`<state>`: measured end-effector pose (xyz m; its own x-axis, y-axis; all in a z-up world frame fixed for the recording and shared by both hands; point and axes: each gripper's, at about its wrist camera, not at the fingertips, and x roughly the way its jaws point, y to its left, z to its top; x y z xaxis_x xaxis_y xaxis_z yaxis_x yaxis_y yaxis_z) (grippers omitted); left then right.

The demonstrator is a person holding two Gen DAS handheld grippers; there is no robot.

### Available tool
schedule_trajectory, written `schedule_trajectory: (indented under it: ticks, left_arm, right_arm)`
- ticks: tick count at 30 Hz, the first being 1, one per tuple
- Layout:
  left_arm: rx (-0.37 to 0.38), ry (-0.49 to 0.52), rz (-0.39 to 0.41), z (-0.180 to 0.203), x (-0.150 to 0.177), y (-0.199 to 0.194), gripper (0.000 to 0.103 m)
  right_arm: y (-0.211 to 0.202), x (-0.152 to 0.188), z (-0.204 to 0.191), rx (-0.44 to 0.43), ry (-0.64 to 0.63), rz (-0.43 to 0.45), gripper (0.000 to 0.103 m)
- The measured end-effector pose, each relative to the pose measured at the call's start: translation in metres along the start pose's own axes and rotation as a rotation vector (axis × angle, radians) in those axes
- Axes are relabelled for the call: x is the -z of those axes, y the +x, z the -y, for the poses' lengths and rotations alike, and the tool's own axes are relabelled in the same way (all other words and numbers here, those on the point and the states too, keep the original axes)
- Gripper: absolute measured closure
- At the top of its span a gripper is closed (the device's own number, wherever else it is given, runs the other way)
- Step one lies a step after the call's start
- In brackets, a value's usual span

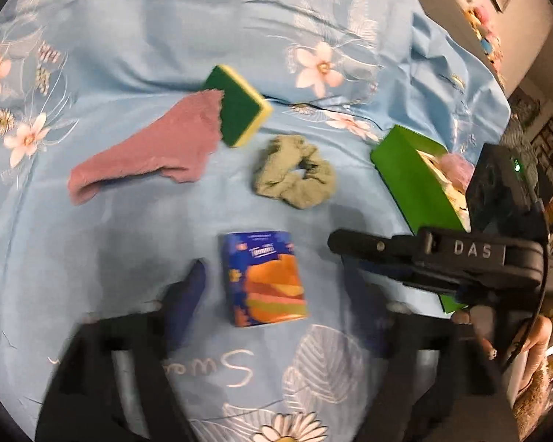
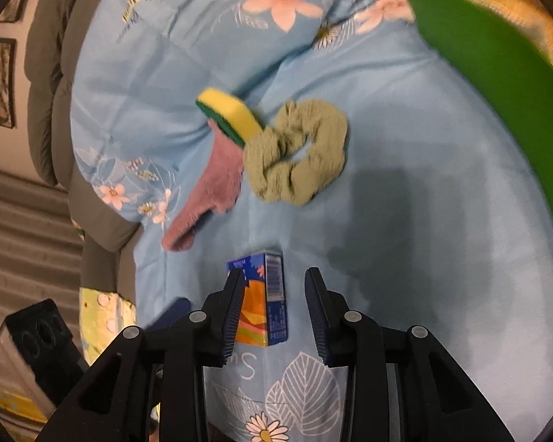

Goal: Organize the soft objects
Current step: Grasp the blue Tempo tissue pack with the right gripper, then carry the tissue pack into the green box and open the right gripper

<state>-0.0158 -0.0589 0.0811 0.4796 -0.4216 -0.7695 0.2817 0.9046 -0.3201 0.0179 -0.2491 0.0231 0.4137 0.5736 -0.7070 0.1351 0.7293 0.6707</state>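
Observation:
A blue and orange tissue pack [image 1: 267, 280] [image 2: 265, 294] lies flat on the blue floral cloth [image 1: 129, 37]. My left gripper [image 1: 274, 269] is open wide, one finger on each side of the pack and clear of it. My right gripper [image 2: 274, 274] [image 1: 337, 245] hovers just right of the pack, partly open and empty. Farther off lie a sage scrunchie [image 1: 295, 173] [image 2: 298, 151], a green and yellow sponge [image 1: 237, 105] [image 2: 228, 114], and a pink cloth [image 1: 147, 151] [image 2: 214, 180] tucked under the sponge's edge.
A green box [image 1: 413, 184] [image 2: 497, 73] at the right holds a pink fluffy item [image 1: 457, 165] and a yellow knitted piece [image 2: 516, 11]. A grey cushion [image 2: 48, 73] borders the cloth's left side. A person's hand [image 1: 534, 335] holds the right gripper.

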Motion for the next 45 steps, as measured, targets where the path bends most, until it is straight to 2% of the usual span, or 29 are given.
schedule_trajectory:
  ticks: [4, 5, 6, 7, 8, 10, 11, 15, 17, 21, 24, 28, 36, 41, 45]
  left_arm:
    - [0.067, -0.043, -0.06, -0.017, 0.006, 0.014, 0.02]
    - [0.056, -0.041, -0.07, -0.017, 0.007, 0.017, 0.026]
    - [0.032, -0.029, -0.083, -0.018, 0.01, 0.021, 0.05]
    - [0.013, -0.009, -0.103, -0.017, 0.013, 0.026, 0.06]
    - [0.01, -0.005, -0.117, -0.018, 0.014, 0.03, 0.063]
    - [0.092, -0.031, -0.131, -0.018, 0.017, 0.033, 0.066]
    - [0.119, -0.025, -0.131, -0.015, 0.017, 0.034, 0.066]
    - [0.052, 0.04, -0.103, 0.002, 0.017, 0.031, 0.066]
    - [0.076, 0.034, -0.097, 0.009, 0.012, 0.03, 0.067]
    - [0.126, 0.123, 0.004, 0.049, -0.007, 0.011, 0.067]
    - [0.206, 0.191, 0.072, 0.086, -0.016, 0.003, 0.068]
    - [0.282, 0.275, 0.095, 0.137, -0.023, 0.009, 0.068]
    - [0.455, 0.409, 0.045, 0.229, -0.034, 0.04, 0.068]
    - [0.511, 0.458, -0.017, 0.273, -0.03, 0.061, 0.068]
    - [0.539, 0.479, -0.079, 0.297, -0.026, 0.079, 0.068]
  right_arm:
    - [0.029, 0.004, -0.001, -0.018, 0.017, -0.093, 0.065]
    - [0.035, 0.005, 0.0, -0.011, 0.032, -0.103, 0.065]
    - [0.039, 0.006, 0.003, 0.006, 0.041, -0.099, 0.065]
    - [0.04, 0.007, 0.004, -0.006, 0.05, -0.089, 0.065]
    - [0.041, 0.007, 0.006, -0.027, 0.061, -0.079, 0.065]
    - [0.042, 0.007, 0.006, -0.031, 0.059, -0.078, 0.065]
    - [0.042, 0.007, 0.005, -0.034, 0.053, -0.08, 0.065]
    - [0.04, 0.006, 0.002, -0.014, 0.035, -0.063, 0.065]
    - [0.027, 0.003, 0.002, -0.007, 0.047, -0.032, 0.065]
    - [-0.026, -0.006, -0.001, -0.023, 0.014, 0.116, 0.065]
    - [-0.077, -0.009, -0.002, 0.052, -0.037, 0.262, 0.065]
    - [-0.129, -0.007, 0.015, 0.113, -0.002, 0.409, 0.065]
    - [-0.214, 0.005, 0.072, 0.196, 0.156, 0.625, 0.064]
    - [-0.243, 0.01, 0.1, 0.278, 0.246, 0.684, 0.064]
    - [-0.255, 0.013, 0.12, 0.326, 0.314, 0.695, 0.064]
